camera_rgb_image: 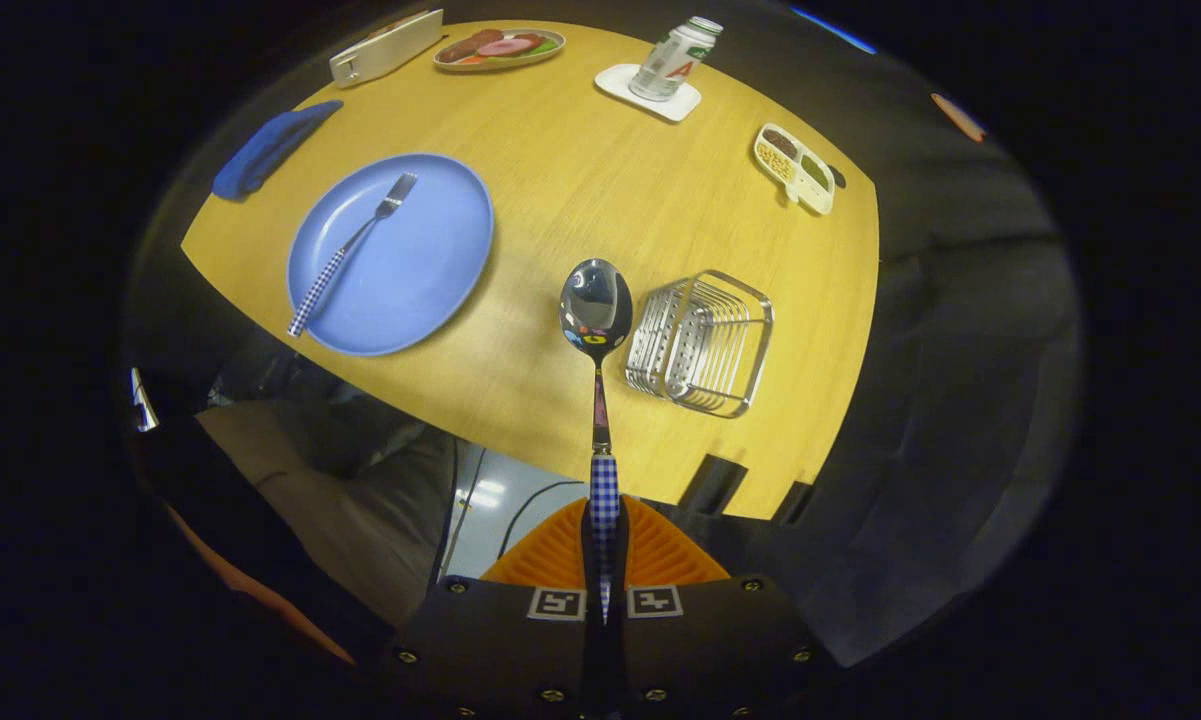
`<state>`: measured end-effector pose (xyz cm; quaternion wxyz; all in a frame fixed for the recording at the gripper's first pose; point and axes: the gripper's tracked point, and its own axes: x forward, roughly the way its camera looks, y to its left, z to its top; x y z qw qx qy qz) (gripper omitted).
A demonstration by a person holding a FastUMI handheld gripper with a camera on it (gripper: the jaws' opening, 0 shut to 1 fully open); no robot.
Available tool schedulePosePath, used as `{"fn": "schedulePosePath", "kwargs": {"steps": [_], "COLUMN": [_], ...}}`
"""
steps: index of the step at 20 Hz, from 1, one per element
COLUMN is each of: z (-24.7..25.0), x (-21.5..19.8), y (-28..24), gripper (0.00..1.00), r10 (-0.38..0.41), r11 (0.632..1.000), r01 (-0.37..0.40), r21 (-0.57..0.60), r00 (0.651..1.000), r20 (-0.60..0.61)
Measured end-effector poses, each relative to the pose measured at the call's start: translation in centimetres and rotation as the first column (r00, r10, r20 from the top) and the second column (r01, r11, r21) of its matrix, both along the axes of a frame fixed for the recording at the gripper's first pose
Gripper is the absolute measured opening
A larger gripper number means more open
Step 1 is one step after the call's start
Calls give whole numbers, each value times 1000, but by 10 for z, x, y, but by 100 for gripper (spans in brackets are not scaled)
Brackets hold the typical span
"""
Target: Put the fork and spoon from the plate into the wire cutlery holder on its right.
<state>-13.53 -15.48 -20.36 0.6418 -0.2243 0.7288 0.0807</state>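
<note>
The gripper (605, 560) has its jaws pressed together on the checked handle of the spoon (597, 345), gripping it near the handle's tail end. The spoon is lifted clear of the bench (600, 190) and runs straight ahead from the jaws, long axis in line with them, bowl at the far end facing the camera. The bowl sits just beside the wire cutlery holder (702, 342), on the holder's plate side and not yet over its opening.

The main risk, as I judge it, comes from that far-back grip: most of the spoon's length and its heavy bowl hang out in front, so a quick swing or tilt could let it pivot or slide between the jaws. The holder is light wire and stands loose on the bench, so if the bowl catches its near rim or a wire instead of clearing the top, it may tip or skid away from the plate. The spoon will likely need turning toward upright before release; let go while it lies flat across the rim and it could bounce out.

The fork (348, 252) lies on the blue plate (430, 260), well apart from the holder on the plate's far side. Its long axis runs diagonally, tines toward the plate's middle and the checked handle overhanging the plate's near rim.
</note>
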Motion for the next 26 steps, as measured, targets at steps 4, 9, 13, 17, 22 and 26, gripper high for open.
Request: {"fn": "schedulePosePath", "kwargs": {"steps": [4, 9, 13, 17, 22, 26], "z": [11, 3, -18, -35, -49, -49], "x": [-4, 12, 26, 33, 47, 63], "y": [-38, -62, -78, -88, -86, -82], "gripper": [1, 1, 1, 1, 1, 4], "r10": [-15, 9, 42, 71, 86, 89], "r11": [998, 997, 991, 987, 984, 984], "r01": [11, -20, -67, -109, -135, -137], "r21": [-56, -80, -114, -116, -114, -109], "r00": [997, 990, 978, 956, 929, 926], "r20": [-73, -140, -205, -286, -361, -366]}}
